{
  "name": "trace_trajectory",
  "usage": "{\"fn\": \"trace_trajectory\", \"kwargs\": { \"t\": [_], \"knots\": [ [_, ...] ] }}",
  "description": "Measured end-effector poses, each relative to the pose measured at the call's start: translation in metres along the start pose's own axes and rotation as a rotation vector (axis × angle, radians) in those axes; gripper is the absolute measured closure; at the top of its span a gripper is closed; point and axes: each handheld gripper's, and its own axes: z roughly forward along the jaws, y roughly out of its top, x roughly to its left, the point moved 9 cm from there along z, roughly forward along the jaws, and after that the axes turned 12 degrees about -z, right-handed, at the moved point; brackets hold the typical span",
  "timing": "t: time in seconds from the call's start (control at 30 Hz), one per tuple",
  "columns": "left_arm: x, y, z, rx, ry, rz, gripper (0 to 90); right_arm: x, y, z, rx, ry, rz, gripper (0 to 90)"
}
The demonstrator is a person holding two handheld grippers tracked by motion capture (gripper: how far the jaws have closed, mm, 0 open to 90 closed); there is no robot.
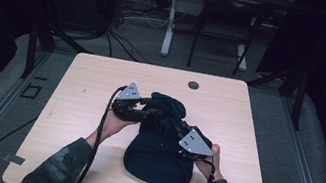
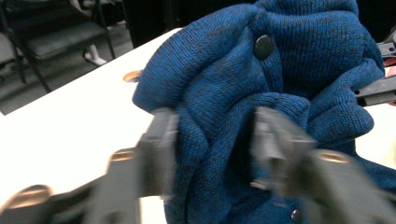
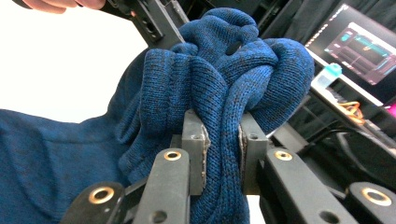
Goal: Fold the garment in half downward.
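We see one blue knit sweater [image 1: 158, 156] on the table [image 1: 81, 82], its upper part bunched and lifted between two grippers. Our right gripper [image 3: 223, 140] clamps a twisted fold of it. Our left gripper [image 2: 212, 140] has its jaws spread around another fold. Two buttons [image 2: 264, 46] show.

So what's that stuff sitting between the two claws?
A bunched-up blue knitted sweater fills the stretch between the left claw and the right claw, as the high view shows. The right claw's jaws pinch a fold of it.
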Motion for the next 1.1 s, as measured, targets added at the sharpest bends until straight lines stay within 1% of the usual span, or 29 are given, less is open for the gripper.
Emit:
{"fn": "trace_trajectory", "kwargs": {
  "t": [0.07, 0.1, 0.13, 0.17, 0.2, 0.23, 0.27, 0.3, 0.33, 0.37, 0.4, 0.43, 0.47, 0.5, 0.53, 0.57, 0.6, 0.63, 0.67, 0.7, 0.73, 0.8, 0.83, 0.93, 0.97, 1.0, 1.03, 1.07, 1.1],
  "knots": [
    [-0.002, -0.002, 0.004, -0.013, 0.031, 0.030, 79.5, 0.000, -0.004, 0.001, 0.011, 0.007, -0.014, 77.2],
    [-0.005, -0.002, 0.003, -0.024, 0.056, 0.067, 81.4, 0.000, -0.007, 0.002, 0.027, 0.004, -0.024, 77.0],
    [-0.008, -0.003, 0.004, -0.038, 0.071, 0.094, 82.1, 0.001, -0.009, 0.003, 0.036, 0.021, -0.013, 76.3],
    [-0.012, -0.004, 0.003, -0.053, 0.092, 0.134, 82.9, 0.001, -0.012, 0.003, 0.049, 0.041, 0.018, 74.8],
    [-0.016, -0.005, 0.002, -0.064, 0.108, 0.175, 82.9, 0.001, -0.012, 0.003, 0.049, 0.041, 0.018, 74.8],
    [-0.020, -0.007, 0.001, -0.072, 0.122, 0.209, 83.0, 0.001, -0.014, 0.002, 0.043, 0.076, 0.067, 73.3],
    [-0.024, -0.010, -0.001, -0.081, 0.129, 0.246, 83.1, 0.000, -0.018, -0.003, 0.039, 0.139, 0.168, 65.3],
    [-0.026, -0.012, -0.002, -0.088, 0.132, 0.260, 83.1, 0.000, -0.018, -0.003, 0.039, 0.139, 0.168, 65.3],
    [-0.029, -0.014, -0.004, -0.096, 0.137, 0.291, 83.1, -0.001, -0.018, -0.006, 0.031, 0.164, 0.211, 61.3],
    [-0.032, -0.018, -0.005, -0.096, 0.130, 0.303, 83.1, -0.006, -0.020, -0.012, 0.020, 0.199, 0.304, 52.6],
    [-0.032, -0.018, -0.005, -0.096, 0.130, 0.303, 83.1, -0.006, -0.020, -0.012, 0.020, 0.199, 0.304, 52.6],
    [-0.035, -0.022, -0.006, -0.097, 0.132, 0.333, 83.2, -0.013, -0.019, -0.017, -0.006, 0.221, 0.402, 44.5],
    [-0.035, -0.022, -0.006, -0.097, 0.132, 0.333, 83.2, -0.013, -0.019, -0.017, -0.006, 0.221, 0.402, 44.5],
    [-0.036, -0.024, -0.007, -0.098, 0.134, 0.338, 83.2, -0.016, -0.017, -0.020, -0.022, 0.228, 0.444, 43.4],
    [-0.037, -0.025, -0.007, -0.102, 0.138, 0.353, 83.2, -0.023, -0.015, -0.020, -0.023, 0.245, 0.515, 35.3],
    [-0.038, -0.026, -0.007, -0.088, 0.131, 0.363, 83.2, -0.023, -0.015, -0.020, -0.023, 0.245, 0.515, 35.3],
    [-0.039, -0.027, -0.007, -0.095, 0.130, 0.368, 83.2, -0.027, -0.014, -0.019, -0.026, 0.252, 0.547, 34.3],
    [-0.042, -0.029, -0.006, -0.079, 0.126, 0.390, 83.2, -0.031, -0.014, -0.014, 0.011, 0.264, 0.590, 35.2],
    [-0.042, -0.029, -0.006, -0.079, 0.126, 0.390, 83.2, -0.031, -0.014, -0.014, 0.011, 0.264, 0.590, 35.2],
    [-0.043, -0.031, -0.006, -0.078, 0.126, 0.392, 83.2, -0.031, -0.013, -0.011, 0.025, 0.282, 0.597, 39.6],
    [-0.043, -0.032, -0.007, -0.064, 0.121, 0.393, 83.2, -0.032, -0.013, -0.009, 0.050, 0.274, 0.597, 54.2],
    [-0.043, -0.035, -0.009, -0.055, 0.119, 0.385, 83.1, -0.030, -0.010, -0.008, 0.066, 0.277, 0.581, 67.4],
    [-0.043, -0.039, -0.012, -0.047, 0.116, 0.380, 82.9, -0.025, -0.008, -0.010, 0.090, 0.270, 0.540, 73.4],
    [-0.043, -0.043, -0.014, -0.032, 0.116, 0.379, 82.7, -0.012, -0.004, -0.015, 0.110, 0.273, 0.467, 75.7],
    [-0.043, -0.046, -0.015, -0.026, 0.110, 0.376, 82.7, -0.012, -0.004, -0.015, 0.110, 0.273, 0.467, 75.7],
    [-0.044, -0.049, -0.016, -0.014, 0.107, 0.379, 82.6, -0.003, -0.002, -0.019, 0.124, 0.270, 0.419, 75.8],
    [-0.044, -0.052, -0.017, -0.005, 0.107, 0.381, 82.5, 0.002, -0.003, -0.021, 0.135, 0.283, 0.399, 75.9],
    [-0.045, -0.056, -0.017, 0.010, 0.102, 0.379, 82.5, 0.002, -0.003, -0.021, 0.135, 0.283, 0.399, 75.9],
    [-0.045, -0.062, -0.019, 0.017, 0.096, 0.370, 82.5, 0.009, -0.005, -0.024, 0.146, 0.291, 0.376, 75.9]
  ]
}}
